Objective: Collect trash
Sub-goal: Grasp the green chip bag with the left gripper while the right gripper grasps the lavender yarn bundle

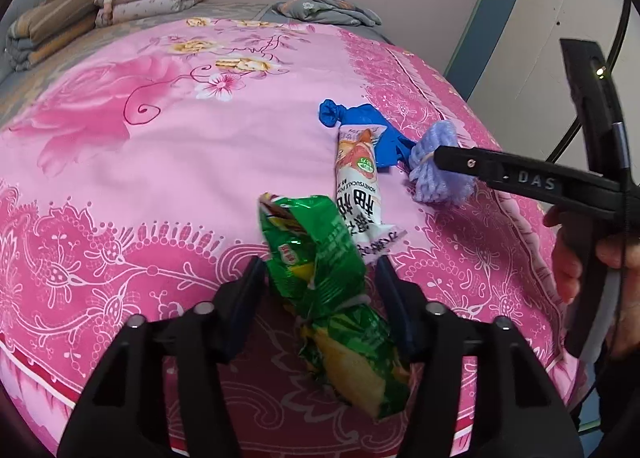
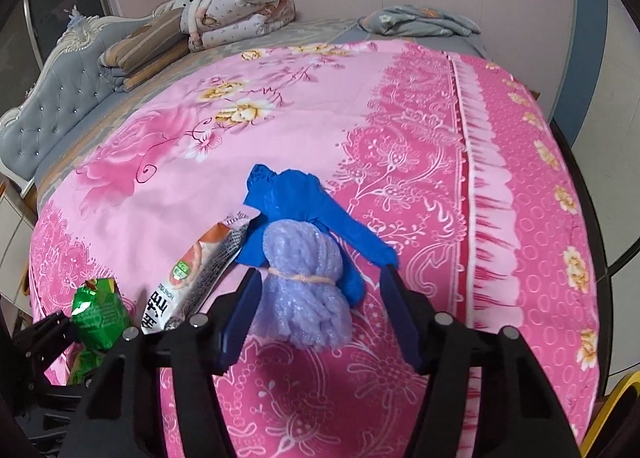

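Observation:
A crumpled green snack bag (image 1: 332, 290) lies on the pink bedspread between the open fingers of my left gripper (image 1: 320, 264); it also shows in the right wrist view (image 2: 98, 310). A white and orange wrapper (image 1: 356, 185) lies just beyond it and shows again in the right wrist view (image 2: 192, 278). A blue glove (image 1: 360, 121) lies further back. A purple bundle tied with a rubber band (image 2: 306, 290) sits between the open fingers of my right gripper (image 2: 320, 278), over the blue glove (image 2: 288, 201). In the left wrist view the right gripper (image 1: 438, 161) reaches the bundle (image 1: 436, 169) from the right.
The pink floral bedspread (image 2: 400, 117) covers the bed. Folded quilts (image 2: 224, 13) and a grey cloth (image 2: 416, 23) lie at the far end, by a padded headboard (image 2: 52, 97). The bed's right edge (image 1: 532, 193) drops off beside a wall.

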Available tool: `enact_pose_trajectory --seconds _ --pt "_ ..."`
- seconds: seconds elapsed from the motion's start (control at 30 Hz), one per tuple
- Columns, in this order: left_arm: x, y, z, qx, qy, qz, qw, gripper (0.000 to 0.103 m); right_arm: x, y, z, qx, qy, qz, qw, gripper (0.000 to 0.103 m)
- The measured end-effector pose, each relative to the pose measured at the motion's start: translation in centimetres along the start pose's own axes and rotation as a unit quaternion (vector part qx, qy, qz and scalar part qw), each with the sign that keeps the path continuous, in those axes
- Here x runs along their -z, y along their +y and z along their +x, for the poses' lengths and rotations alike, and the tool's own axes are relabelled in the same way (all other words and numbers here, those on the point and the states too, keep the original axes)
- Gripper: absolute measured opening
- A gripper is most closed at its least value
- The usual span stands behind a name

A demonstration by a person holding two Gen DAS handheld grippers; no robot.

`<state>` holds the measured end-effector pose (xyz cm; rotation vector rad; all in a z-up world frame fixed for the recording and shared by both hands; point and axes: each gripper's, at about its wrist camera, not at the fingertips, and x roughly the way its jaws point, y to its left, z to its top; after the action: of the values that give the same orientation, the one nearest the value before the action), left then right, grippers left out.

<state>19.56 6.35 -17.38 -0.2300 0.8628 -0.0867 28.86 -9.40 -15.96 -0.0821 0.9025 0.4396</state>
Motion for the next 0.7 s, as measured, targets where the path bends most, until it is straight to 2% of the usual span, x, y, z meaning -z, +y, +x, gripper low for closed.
enact_pose_trajectory --seconds 0.03,0.1,0.2,0.47,0.7 --pt "0.0 0.1 0.0 0.003 0.001 -0.003 1.0 0.049 0.0 -0.1 0.4 -0.003 0.003 0.003 1.0 0.054" --pt "0.0 0.3 0.0 0.007 0.0 -0.005 1.0 0.047 0.0 0.0 0.7 -0.006 0.007 0.004 1.0 0.042" --pt "0.0 0.5 -0.1 0.013 0.001 -0.009 0.9999 0.045 0.0 0.4 1.0 -0.007 0.008 -0.002 1.0 0.035" --pt "-0.2 0.6 -0.6 0.019 -0.003 -0.007 0.9998 0.044 -0.3 0.2 -0.7 -0.008 -0.016 0.011 1.0 0.03" --pt "-0.6 -0.5 -2.8 0.012 -0.031 0.013 0.9994 0.044 0.1 -0.5 -4.6 -0.008 -0.042 0.018 0.999 0.03"
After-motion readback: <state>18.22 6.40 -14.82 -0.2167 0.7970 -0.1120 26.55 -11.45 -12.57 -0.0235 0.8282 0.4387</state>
